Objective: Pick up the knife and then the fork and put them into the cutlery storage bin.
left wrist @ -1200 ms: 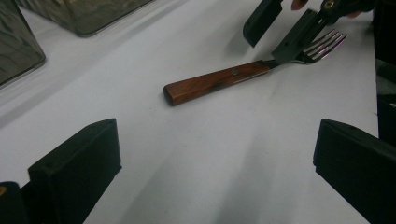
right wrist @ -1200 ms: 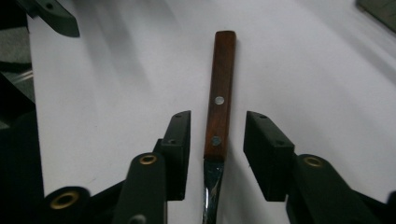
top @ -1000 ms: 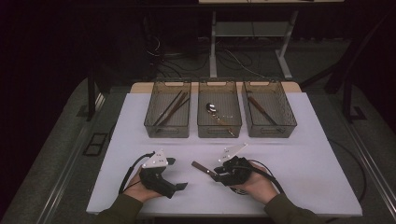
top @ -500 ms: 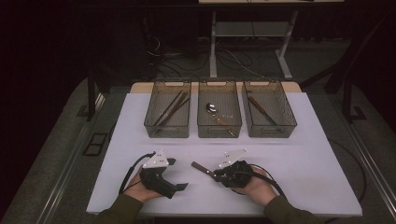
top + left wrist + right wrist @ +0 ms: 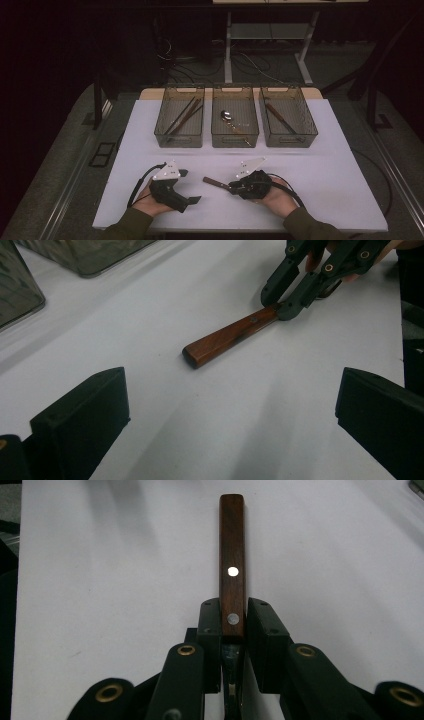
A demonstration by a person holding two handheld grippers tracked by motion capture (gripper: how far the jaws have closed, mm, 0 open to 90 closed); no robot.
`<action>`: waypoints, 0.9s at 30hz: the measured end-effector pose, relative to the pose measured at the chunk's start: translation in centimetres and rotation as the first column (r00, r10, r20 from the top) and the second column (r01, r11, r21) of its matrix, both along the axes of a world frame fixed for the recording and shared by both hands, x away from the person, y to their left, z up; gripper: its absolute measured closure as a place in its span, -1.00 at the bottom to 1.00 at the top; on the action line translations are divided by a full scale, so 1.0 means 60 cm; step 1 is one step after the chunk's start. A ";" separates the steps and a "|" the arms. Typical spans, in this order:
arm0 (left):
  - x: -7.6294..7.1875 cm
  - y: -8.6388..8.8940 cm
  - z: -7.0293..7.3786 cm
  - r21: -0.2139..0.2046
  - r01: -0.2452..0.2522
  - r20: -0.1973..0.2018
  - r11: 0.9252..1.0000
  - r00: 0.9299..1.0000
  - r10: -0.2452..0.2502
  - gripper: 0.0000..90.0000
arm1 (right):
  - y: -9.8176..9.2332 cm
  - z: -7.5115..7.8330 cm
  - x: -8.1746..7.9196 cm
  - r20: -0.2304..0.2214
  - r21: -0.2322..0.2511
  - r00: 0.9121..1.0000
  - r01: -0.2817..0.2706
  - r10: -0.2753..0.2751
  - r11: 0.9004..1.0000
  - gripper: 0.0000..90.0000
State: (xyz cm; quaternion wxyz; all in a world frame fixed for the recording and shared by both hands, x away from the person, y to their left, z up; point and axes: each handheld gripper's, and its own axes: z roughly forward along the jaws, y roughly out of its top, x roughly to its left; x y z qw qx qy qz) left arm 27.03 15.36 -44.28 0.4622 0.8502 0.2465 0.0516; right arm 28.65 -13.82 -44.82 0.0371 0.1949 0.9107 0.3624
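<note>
A utensil with a reddish-brown wooden handle (image 5: 214, 182) (image 5: 227, 336) (image 5: 232, 550) lies flat on the white table, handle end toward the left hand. My right gripper (image 5: 233, 187) (image 5: 233, 616) has just been closing its jaws and is now shut on the handle's near end, one pad on each side. The utensil's metal part is hidden under the jaws. My left gripper (image 5: 191, 186) (image 5: 230, 390) rests on the table to the left, open and with nothing in it. It faces the handle's free end from a short way off.
Three clear bins stand in a row at the back. The left bin (image 5: 179, 144) has dark sticks, the middle bin (image 5: 235, 145) a spoon (image 5: 226, 115), and the right bin (image 5: 292, 144) a long utensil. The table's front edge lies just under both hands.
The right gripper's jaws look slightly narrower around the handle. Both hands and the utensil have stayed where they were.
</note>
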 end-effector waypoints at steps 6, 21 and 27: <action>0.000 0.001 0.000 -0.003 -0.001 0.001 1.000 1.000 0.001 -1.00 | 0.002 0.005 0.003 -0.033 -0.014 0.999 0.006 -0.006 1.000 0.71; 0.000 0.000 0.000 -0.005 -0.002 0.000 1.000 1.000 0.002 -1.00 | -0.020 0.027 0.016 -0.047 -0.006 0.999 -0.013 0.012 1.000 0.71; 0.000 0.000 0.000 -0.005 -0.003 -0.001 1.000 1.000 0.003 -1.00 | -0.022 0.024 0.020 -0.036 -0.012 0.999 -0.016 0.016 1.000 0.71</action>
